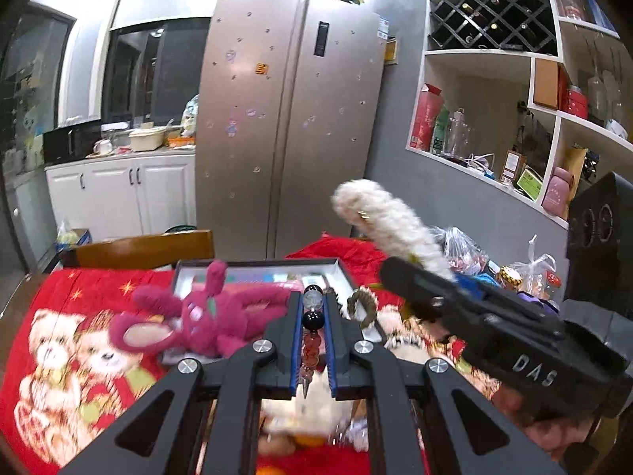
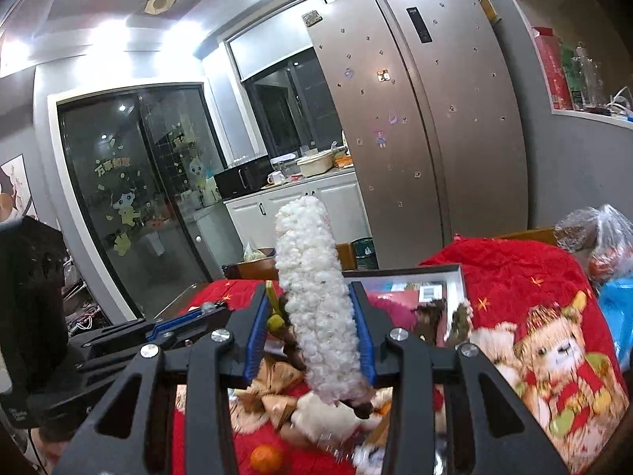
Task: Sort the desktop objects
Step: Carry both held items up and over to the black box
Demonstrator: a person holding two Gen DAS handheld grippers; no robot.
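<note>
Grips: my left gripper [image 1: 313,324] clamps a beaded strand [image 1: 312,336], my right gripper [image 2: 312,330] a fluffy white plush [image 2: 312,297]; I should carry both steadily to the tray [image 1: 180,273].

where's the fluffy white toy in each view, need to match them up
Left wrist: fluffy white toy right of centre, sticking up from the right claw.
Right wrist: centre, upright between that claw's blue pads.
Shared landmark: the silver fridge behind it in both.

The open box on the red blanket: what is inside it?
A pink plush rabbit lies partly in the open box, over its near edge. Behind it colourful flat items show, too blurred to name. The left gripper covers the box's right part.
</note>
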